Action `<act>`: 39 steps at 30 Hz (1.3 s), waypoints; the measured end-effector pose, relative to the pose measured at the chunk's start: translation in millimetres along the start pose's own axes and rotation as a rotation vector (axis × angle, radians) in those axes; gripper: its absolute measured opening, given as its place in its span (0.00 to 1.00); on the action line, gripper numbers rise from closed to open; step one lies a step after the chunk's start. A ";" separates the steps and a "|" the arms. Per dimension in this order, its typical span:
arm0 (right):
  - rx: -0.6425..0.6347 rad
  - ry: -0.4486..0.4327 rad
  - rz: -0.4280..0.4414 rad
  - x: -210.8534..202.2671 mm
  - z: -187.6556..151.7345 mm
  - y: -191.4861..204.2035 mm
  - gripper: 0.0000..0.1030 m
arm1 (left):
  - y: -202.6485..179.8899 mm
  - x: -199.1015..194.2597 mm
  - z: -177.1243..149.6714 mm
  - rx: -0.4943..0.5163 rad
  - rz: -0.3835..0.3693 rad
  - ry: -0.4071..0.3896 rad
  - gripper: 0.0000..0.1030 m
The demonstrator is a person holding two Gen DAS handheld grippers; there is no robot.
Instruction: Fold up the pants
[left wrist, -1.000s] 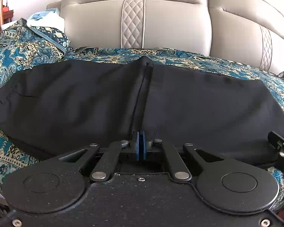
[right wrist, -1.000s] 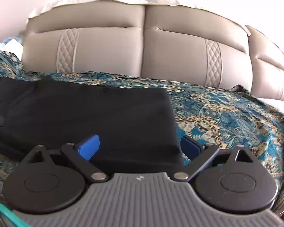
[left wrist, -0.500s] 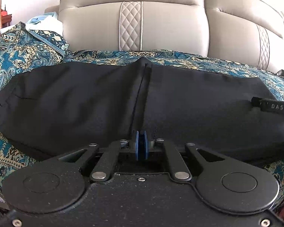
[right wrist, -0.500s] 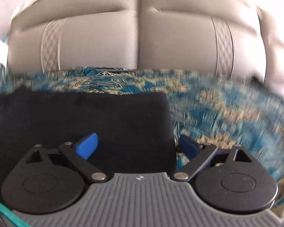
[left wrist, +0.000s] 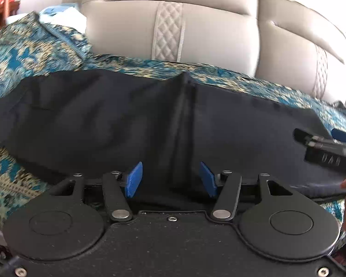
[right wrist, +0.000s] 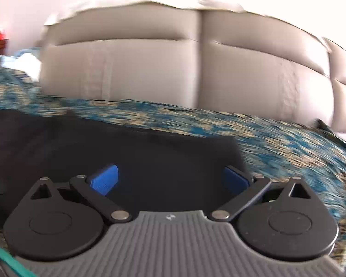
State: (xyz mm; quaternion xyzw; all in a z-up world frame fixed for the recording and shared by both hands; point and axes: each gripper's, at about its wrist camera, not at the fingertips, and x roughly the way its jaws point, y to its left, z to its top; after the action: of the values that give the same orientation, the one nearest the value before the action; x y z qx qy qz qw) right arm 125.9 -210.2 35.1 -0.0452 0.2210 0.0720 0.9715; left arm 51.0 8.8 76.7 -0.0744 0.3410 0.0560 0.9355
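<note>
Left wrist view: my left tool (left wrist: 170, 179) is spread over the black pants (left wrist: 126, 124); my right tool (right wrist: 170, 180) at 3 o'clock is spread too.

Pants (left wrist: 126, 124): plain black, no pattern. Bedspread (left wrist: 23, 53): teal and blue with a beige-gold paisley print. Headboard (left wrist: 219, 37): grey-beige panels, with vertical strips (left wrist: 168, 34) of diamond quilting in a paler tone. Left gripper (left wrist: 170, 179): black body, blue fingers (left wrist: 133, 180). Right gripper (right wrist: 170, 180): black arms, ribbed grey body, blue fingers (right wrist: 103, 180). Teal cord (right wrist: 2, 258) at the near left.
</note>
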 end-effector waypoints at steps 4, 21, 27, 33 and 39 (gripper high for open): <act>-0.053 -0.015 0.079 -1.7 -1.8 43.8 1.00 | 33.3 -12.2 4.5 -0.052 0.040 -0.017 0.61; -0.110 0.038 0.213 12.4 -20.6 133.3 1.00 | 165.4 -26.0 14.2 -0.282 0.193 -0.061 0.81; -0.122 0.029 0.217 12.6 -23.2 135.0 1.00 | 194.5 -22.9 13.8 -0.394 0.181 -0.087 0.83; -0.123 0.022 0.221 12.8 -23.4 135.0 1.00 | 219.4 -17.9 21.5 -0.475 0.148 -0.127 0.68; -0.125 0.020 0.225 13.0 -23.8 134.6 1.00 | 246.9 8.3 37.4 -0.548 0.186 -0.099 0.69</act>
State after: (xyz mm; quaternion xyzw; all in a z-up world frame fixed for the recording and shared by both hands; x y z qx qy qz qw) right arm 105.9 -78.9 0.5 -0.0813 0.2293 0.1939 0.9504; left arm 42.5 258.5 74.8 -0.2897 0.2724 0.2350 0.8869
